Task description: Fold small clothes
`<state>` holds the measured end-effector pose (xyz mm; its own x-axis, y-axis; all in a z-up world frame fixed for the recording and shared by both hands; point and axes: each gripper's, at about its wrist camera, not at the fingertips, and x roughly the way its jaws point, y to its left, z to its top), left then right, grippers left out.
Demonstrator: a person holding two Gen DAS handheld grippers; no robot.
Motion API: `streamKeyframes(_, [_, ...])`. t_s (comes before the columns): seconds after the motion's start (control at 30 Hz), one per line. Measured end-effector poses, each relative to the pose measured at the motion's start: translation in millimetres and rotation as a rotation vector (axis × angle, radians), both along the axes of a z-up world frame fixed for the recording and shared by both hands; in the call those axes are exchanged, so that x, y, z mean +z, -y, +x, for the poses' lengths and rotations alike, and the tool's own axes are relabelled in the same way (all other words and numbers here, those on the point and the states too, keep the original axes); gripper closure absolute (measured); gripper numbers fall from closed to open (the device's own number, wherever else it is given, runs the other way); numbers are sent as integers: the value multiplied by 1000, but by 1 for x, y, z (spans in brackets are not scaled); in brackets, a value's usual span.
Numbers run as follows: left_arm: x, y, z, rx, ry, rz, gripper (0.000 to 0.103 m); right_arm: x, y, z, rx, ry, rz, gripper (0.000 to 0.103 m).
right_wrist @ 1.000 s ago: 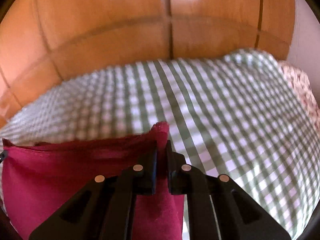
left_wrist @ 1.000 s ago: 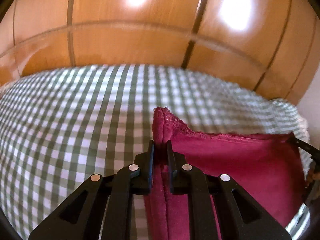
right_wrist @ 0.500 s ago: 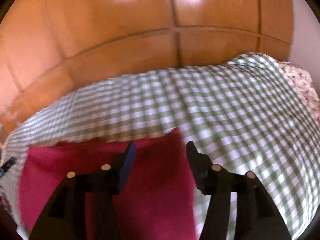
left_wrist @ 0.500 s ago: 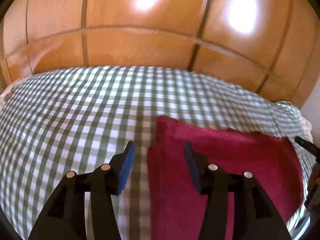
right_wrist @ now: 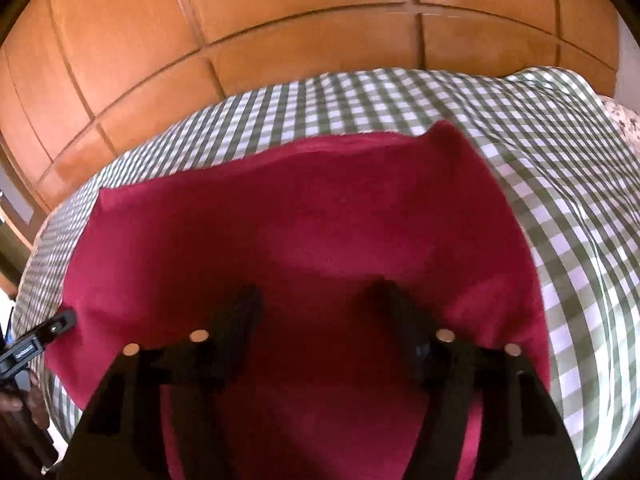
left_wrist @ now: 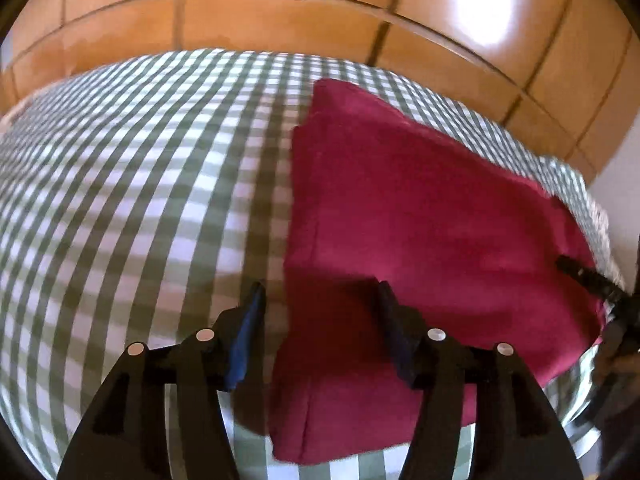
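A dark red cloth [left_wrist: 420, 220] lies flat and folded on a green-and-white checked cover [left_wrist: 140, 160]. My left gripper [left_wrist: 320, 292] hovers over the cloth's left edge. Its jaws are opening with nothing pinched between them, one finger over the cover and the other over the cloth. In the right wrist view the same red cloth [right_wrist: 300, 208] fills the middle. My right gripper [right_wrist: 318, 292] hangs above it, jaws opening, pads off the fabric. The cloth's far right corner [right_wrist: 444, 132] is slightly raised.
A glossy wooden panelled wall [right_wrist: 280, 20] stands behind the checked cover [right_wrist: 560, 160]. A floral fabric [right_wrist: 624, 120] shows at the far right edge. The other gripper's finger pokes in at each view's side [left_wrist: 592, 280] [right_wrist: 40, 332].
Both grippers have let go of the cloth's corners and opened. The cloth has dropped flat onto the cover, and both grippers have drawn back towards its near side.
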<state>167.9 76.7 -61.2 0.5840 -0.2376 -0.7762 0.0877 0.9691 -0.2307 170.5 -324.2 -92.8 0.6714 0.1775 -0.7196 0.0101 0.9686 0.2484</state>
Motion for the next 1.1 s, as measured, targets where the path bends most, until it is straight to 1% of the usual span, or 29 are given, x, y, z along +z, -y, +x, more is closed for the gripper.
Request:
streamKeyframes(0.07, [8,0,-11,14,26,34,46,7,-3,-3,-8,-2,-28,42])
streamKeyframes(0.13, [17,2,-22,16,57,60,46,16,-10,-12,-7,11,-48,34])
streamKeyframes(0.2, [29,6,-39,-8,106,79,46,23,-19,-23,25,38,-37,34])
streamKeyframes(0.27, [34,11,-54,-39,142,106,46,30,-35,-40,74,63,-48,32])
streamKeyframes(0.33, [36,15,-60,-60,151,120,46,30,-50,-54,126,67,-49,30])
streamKeyframes(0.4, [33,17,-67,-69,147,117,46,26,-66,-68,167,64,-65,30])
streamKeyframes(0.5, [31,20,-72,-69,139,119,46,16,-72,-76,180,33,-60,30])
streamKeyframes(0.63, [33,23,-77,-70,150,153,46,2,-65,-79,146,-31,-70,30])
streamKeyframes(0.7, [34,22,-77,-67,156,165,46,6,-53,-82,127,-24,-45,30])
streamKeyframes(0.8, [35,19,-77,-56,156,163,46,16,-36,-86,72,3,-45,30])
streamKeyframes(0.9, [34,17,-75,-51,149,165,46,29,-9,-93,-35,43,-59,30])
streamKeyframes(0.97, [32,17,-74,-51,143,168,46,34,13,-92,-127,54,-57,30])
streamKeyframes(1.03, [29,16,-73,-51,136,167,46,33,36,-92,-204,39,-49,30])
streamKeyframes(1.1, [27,16,-71,-48,128,166,46,29,49,-90,-244,20,-59,30])
